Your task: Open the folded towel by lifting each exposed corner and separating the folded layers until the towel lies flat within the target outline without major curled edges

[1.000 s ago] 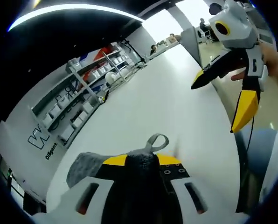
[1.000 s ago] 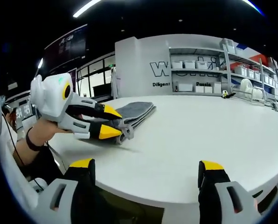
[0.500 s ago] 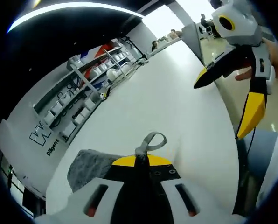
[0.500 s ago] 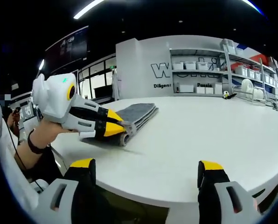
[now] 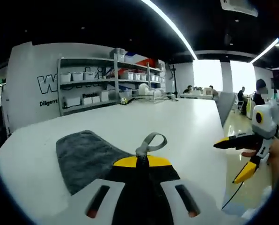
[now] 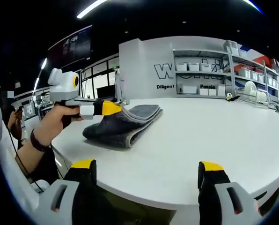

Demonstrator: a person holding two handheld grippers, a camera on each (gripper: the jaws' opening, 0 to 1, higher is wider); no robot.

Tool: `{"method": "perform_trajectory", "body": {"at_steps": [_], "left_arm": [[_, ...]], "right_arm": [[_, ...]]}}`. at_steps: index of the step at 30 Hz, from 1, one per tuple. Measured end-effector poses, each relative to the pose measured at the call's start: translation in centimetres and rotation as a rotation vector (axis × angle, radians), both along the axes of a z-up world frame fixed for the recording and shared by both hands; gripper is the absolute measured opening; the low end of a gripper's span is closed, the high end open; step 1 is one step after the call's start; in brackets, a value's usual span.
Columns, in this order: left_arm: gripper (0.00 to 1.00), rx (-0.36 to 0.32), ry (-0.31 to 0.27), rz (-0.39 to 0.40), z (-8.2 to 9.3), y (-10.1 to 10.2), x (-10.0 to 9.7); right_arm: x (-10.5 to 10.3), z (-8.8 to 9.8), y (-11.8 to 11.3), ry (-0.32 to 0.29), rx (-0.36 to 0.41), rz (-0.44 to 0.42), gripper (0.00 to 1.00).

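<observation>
A dark grey folded towel [image 6: 130, 126] lies on the white table [image 6: 214, 136], near its left end. My left gripper [image 6: 115, 108], held by a hand, is shut on a towel corner and holds the top layer raised off the lower folds. In the left gripper view its yellow tips [image 5: 142, 161] pinch the corner, with the grey hang loop [image 5: 151, 140] sticking up beyond them and the towel [image 5: 85, 154] spreading to the left. My right gripper [image 6: 147, 168] stands open near the table's front edge with nothing between its jaws, and in the left gripper view the right gripper [image 5: 238, 157] hangs off the table's right side.
Shelves with white bins [image 6: 200, 77] line the back wall beyond the table. A dish rack [image 5: 146, 91] stands at the table's far end. People sit at distant desks [image 5: 200, 89]. The table top to the right of the towel is bare white surface.
My left gripper has risen with the towel corner, peeling the top layer up from the folded stack. The left view has rolled level. The right gripper stays open in place.
</observation>
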State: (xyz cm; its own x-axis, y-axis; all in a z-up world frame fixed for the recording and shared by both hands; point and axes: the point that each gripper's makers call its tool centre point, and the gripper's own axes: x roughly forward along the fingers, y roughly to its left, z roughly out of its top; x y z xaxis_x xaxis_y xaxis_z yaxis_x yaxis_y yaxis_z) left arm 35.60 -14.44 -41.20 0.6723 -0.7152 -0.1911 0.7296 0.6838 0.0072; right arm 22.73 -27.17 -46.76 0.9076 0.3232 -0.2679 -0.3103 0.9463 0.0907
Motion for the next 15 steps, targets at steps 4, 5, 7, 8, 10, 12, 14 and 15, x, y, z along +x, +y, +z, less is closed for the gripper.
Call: {"method": "perform_trajectory", "body": {"at_steps": [4, 5, 7, 8, 10, 12, 14, 15], "left_arm": [[0.04, -0.028, 0.002, 0.067, 0.2, 2.7, 1.3], [0.04, -0.033, 0.0, 0.085, 0.3, 3.4, 1.6], [0.04, -0.039, -0.002, 0.11, 0.4, 4.7, 1.9], [0.04, -0.044, -0.005, 0.124, 0.4, 5.3, 2.1], [0.04, -0.046, -0.011, 0.151, 0.6, 6.7, 2.4], [0.04, -0.054, -0.018, 0.179, 0.7, 7.9, 2.7], [0.04, -0.053, -0.022, 0.199, 0.8, 8.9, 2.9], [0.04, -0.053, -0.025, 0.214, 0.8, 9.6, 3.0]], "right_arm": [[0.0, -0.1, 0.3, 0.005, -0.004, 0.005, 0.91], [0.1, -0.1, 0.5, 0.005, -0.005, 0.008, 0.91], [0.1, -0.1, 0.7, 0.007, -0.006, 0.01, 0.91], [0.1, -0.1, 0.8, 0.008, -0.007, 0.012, 0.9], [0.2, -0.1, 1.0, 0.008, -0.011, 0.017, 0.9], [0.2, 0.0, 1.2, 0.008, -0.011, 0.02, 0.9], [0.2, 0.0, 1.3, 0.007, -0.011, 0.022, 0.9], [0.3, 0.0, 1.4, 0.006, -0.011, 0.024, 0.9]]}}
